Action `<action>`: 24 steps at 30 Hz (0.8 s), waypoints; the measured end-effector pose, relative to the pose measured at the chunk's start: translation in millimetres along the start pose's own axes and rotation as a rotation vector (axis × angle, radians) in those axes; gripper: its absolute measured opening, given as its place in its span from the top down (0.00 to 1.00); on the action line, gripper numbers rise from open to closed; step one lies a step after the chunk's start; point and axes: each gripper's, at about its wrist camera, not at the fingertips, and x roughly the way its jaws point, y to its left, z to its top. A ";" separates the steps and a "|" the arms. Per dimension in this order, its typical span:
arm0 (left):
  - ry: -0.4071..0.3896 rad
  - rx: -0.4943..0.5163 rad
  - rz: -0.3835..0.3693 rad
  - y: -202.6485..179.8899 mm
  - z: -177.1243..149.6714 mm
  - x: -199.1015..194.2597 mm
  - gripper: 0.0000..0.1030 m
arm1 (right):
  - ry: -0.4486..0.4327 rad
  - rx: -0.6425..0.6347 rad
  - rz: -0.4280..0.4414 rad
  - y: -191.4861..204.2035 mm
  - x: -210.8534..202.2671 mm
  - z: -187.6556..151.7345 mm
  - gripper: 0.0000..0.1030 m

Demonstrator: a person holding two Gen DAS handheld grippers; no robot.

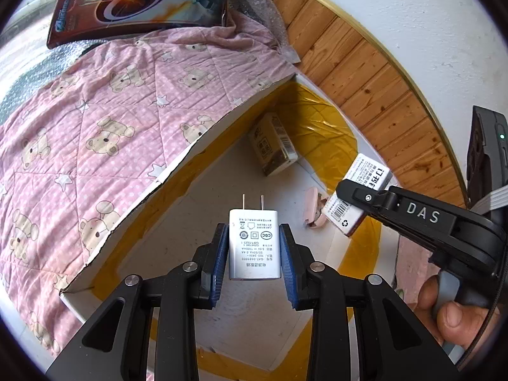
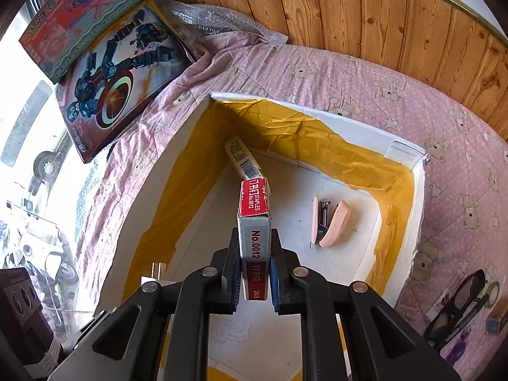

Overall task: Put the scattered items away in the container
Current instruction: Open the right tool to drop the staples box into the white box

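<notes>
Left wrist view: the left gripper (image 1: pixel 254 247) is clamping a smooth white charger (image 1: pixel 254 243) between its blue ribbed pads, over open white floor inside the yellow-taped box (image 1: pixel 203 146). The right gripper (image 2: pixel 254 266) is pinching a slim staple box (image 2: pixel 255 222), with a pink stapler (image 2: pixel 330 222) lying right of its jaws.

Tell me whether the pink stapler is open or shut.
Open. The stapler lies on the box floor with its two pink halves splayed apart in a V, metal showing between them.
</notes>
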 end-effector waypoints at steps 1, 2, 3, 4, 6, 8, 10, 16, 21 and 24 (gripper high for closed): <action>0.002 -0.002 0.001 0.5 0.0 0.8 0.68 | 0.008 0.000 -0.004 -0.3 3.5 1.7 0.85; 0.004 -0.004 0.002 0.9 -0.2 1.5 0.68 | 0.013 0.000 -0.008 0.1 6.8 3.4 0.85; 0.007 -0.005 0.001 0.6 -0.3 2.2 0.68 | 0.019 0.001 -0.011 -0.1 9.6 5.1 0.85; 0.008 -0.005 0.000 0.5 -0.4 2.8 0.68 | 0.023 0.003 -0.014 -0.2 12.1 6.6 0.85; 0.011 -0.002 0.001 0.2 -0.5 4.0 0.68 | 0.030 0.005 -0.019 -0.3 16.5 9.8 0.85; 0.021 0.011 0.001 -1.8 -0.6 6.8 0.68 | 0.033 0.006 -0.023 -0.9 19.3 12.7 0.85; 0.034 0.020 0.001 -3.8 -0.9 10.4 0.67 | 0.035 0.002 -0.022 -0.7 21.8 15.0 0.83; 0.035 0.045 -0.006 -9.0 -2.6 11.2 0.60 | 0.014 -0.003 -0.051 -3.3 20.6 14.8 0.77; 0.027 0.018 -0.005 -2.3 0.8 9.3 0.60 | 0.014 -0.003 -0.051 -6.8 16.0 11.0 0.77; 0.024 0.016 -0.005 -1.9 1.7 9.6 0.60 | 0.012 -0.004 -0.044 -8.2 11.7 7.0 0.77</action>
